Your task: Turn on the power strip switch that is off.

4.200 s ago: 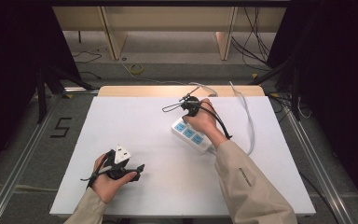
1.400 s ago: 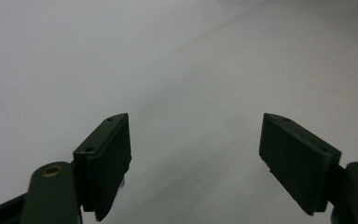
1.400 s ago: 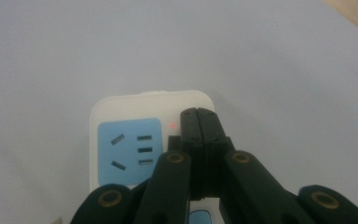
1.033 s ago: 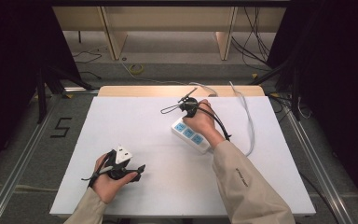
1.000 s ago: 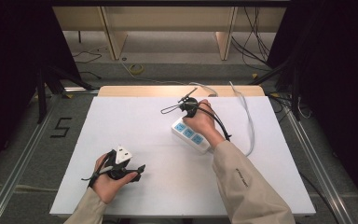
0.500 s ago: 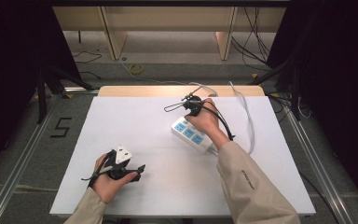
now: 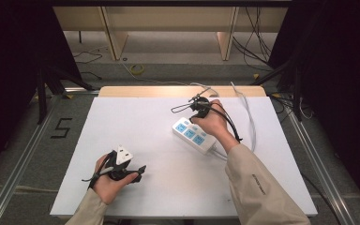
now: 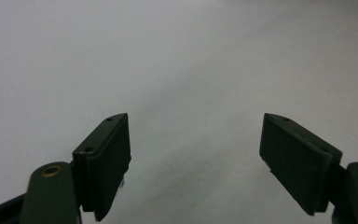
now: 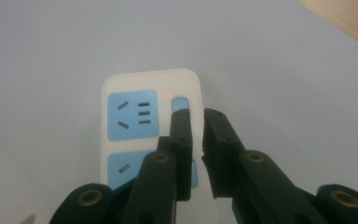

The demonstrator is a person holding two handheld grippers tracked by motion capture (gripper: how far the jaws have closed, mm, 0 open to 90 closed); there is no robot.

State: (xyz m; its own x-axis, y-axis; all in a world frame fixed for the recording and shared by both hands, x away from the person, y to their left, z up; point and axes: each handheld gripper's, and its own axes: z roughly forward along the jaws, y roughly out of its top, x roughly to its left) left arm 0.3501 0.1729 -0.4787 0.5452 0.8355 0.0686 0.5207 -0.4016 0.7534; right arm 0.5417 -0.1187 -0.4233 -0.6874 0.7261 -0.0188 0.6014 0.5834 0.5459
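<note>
the power strip [image 7: 194, 136] lay on the white table [image 7: 145, 126], toward its far right part, set on a slant, with its white cord [image 7: 249, 117] running off past the back edge. in the right gripper view the strip [image 9: 135, 121] showed 2 blue socket faces, a small blue switch [image 9: 180, 102] at its end, and a red light [image 9: 166, 94] glowing just beside that switch. the right gripper [image 9: 196, 116] hovered over this end with its jaws drawn nearly together, only a thin gap between them and nothing held; the tip of 1 jaw sat right at the switch, though whether it touched could not be told. in the high view the right gripper [image 7: 198, 105] sat at the strip's far end.

the left gripper [image 8: 193, 140] had its jaws spread wide over bare table and gripped nothing; in the high view it [image 7: 122, 168] rested near the front left, well apart from the strip.

the step looked like pressing the switch. to do it well, the closed tips should come straight down on the middle of the button, with a short firm push rather than a sideways shove, since the strip lay loose and could skid. the red light would serve as the check.
</note>
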